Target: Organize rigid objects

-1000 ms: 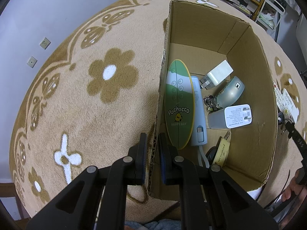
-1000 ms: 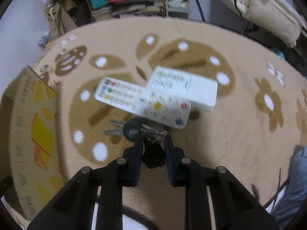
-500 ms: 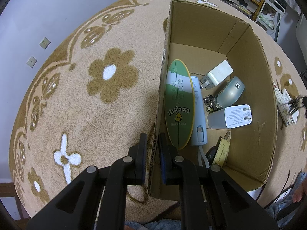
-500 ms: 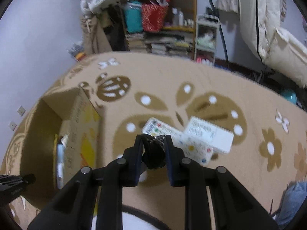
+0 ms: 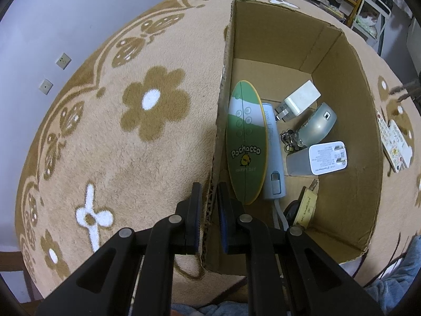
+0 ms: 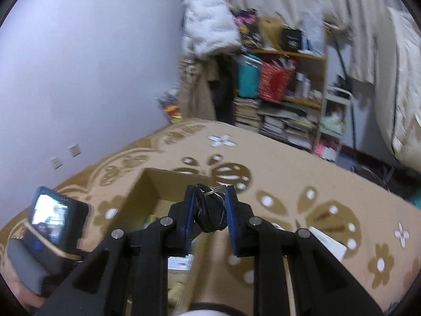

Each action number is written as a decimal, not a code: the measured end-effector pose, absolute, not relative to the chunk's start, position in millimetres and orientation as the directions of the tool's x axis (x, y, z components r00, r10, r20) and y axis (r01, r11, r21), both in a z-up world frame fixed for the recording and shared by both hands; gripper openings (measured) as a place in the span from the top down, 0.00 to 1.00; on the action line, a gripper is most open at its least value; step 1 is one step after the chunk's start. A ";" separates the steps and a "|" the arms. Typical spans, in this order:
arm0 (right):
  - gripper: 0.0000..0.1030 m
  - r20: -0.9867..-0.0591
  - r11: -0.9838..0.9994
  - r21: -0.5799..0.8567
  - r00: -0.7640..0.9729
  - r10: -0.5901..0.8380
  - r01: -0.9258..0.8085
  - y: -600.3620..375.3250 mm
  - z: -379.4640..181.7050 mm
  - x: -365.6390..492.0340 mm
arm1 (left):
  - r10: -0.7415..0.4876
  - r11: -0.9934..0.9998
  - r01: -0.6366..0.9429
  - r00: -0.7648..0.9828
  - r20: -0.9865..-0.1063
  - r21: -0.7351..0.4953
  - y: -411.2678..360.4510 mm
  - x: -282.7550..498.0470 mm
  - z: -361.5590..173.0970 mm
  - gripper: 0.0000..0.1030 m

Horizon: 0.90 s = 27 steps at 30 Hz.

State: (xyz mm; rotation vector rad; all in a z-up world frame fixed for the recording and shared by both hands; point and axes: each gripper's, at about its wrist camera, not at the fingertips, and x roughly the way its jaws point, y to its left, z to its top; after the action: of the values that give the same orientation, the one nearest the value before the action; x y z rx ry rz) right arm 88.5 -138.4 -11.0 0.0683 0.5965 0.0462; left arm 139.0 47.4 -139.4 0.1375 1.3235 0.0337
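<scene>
My left gripper (image 5: 209,192) is shut on the near left wall of an open cardboard box (image 5: 342,60) standing on the rug. Inside lie a green oval Pochacco remote (image 5: 246,142), a pale blue power bank (image 5: 273,155), two white chargers (image 5: 300,102) (image 5: 326,158), a grey mouse (image 5: 317,126) and a key bunch (image 5: 289,139). My right gripper (image 6: 209,194) is shut on a black key fob with a key ring (image 6: 210,213), held in the air above the box (image 6: 147,194).
Two white remotes (image 5: 394,142) lie on the flowered rug (image 5: 131,131) right of the box. The left gripper's camera unit (image 6: 52,218) shows at lower left in the right wrist view. Shelves with books and baskets (image 6: 276,92) stand behind.
My right gripper lifted the key fob off the rug and swung left and up, over the box. My left gripper has stayed on the box wall.
</scene>
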 end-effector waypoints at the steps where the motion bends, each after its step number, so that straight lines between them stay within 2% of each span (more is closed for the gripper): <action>1: 0.77 -0.554 0.996 0.079 0.828 0.082 -0.046 -130.2 -8.1 87.1 | 0.101 0.992 0.053 0.244 -0.965 0.118 47.7 139.1 -139.6 0.88; 6: 0.77 -0.569 0.991 0.091 0.812 0.129 -0.093 -111.6 -14.1 85.1 | 0.088 0.994 0.044 0.240 -0.967 0.102 50.1 139.4 -139.3 0.88; 14: 0.77 -0.676 0.978 0.172 0.708 0.203 -0.116 -107.6 -62.4 95.8 | 0.084 0.994 0.043 0.239 -0.967 0.097 50.9 139.1 -139.1 0.88; 27: 0.77 -0.748 0.979 0.179 0.632 0.201 -0.100 -106.7 -95.6 105.6 | 0.084 0.994 0.043 0.239 -0.967 0.097 51.2 139.5 -139.5 0.88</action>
State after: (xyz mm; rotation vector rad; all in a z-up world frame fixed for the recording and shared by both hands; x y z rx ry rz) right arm 105.6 -106.7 -95.6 0.1245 0.8701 0.1727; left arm 139.5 51.2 -139.5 0.1112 1.3303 0.0286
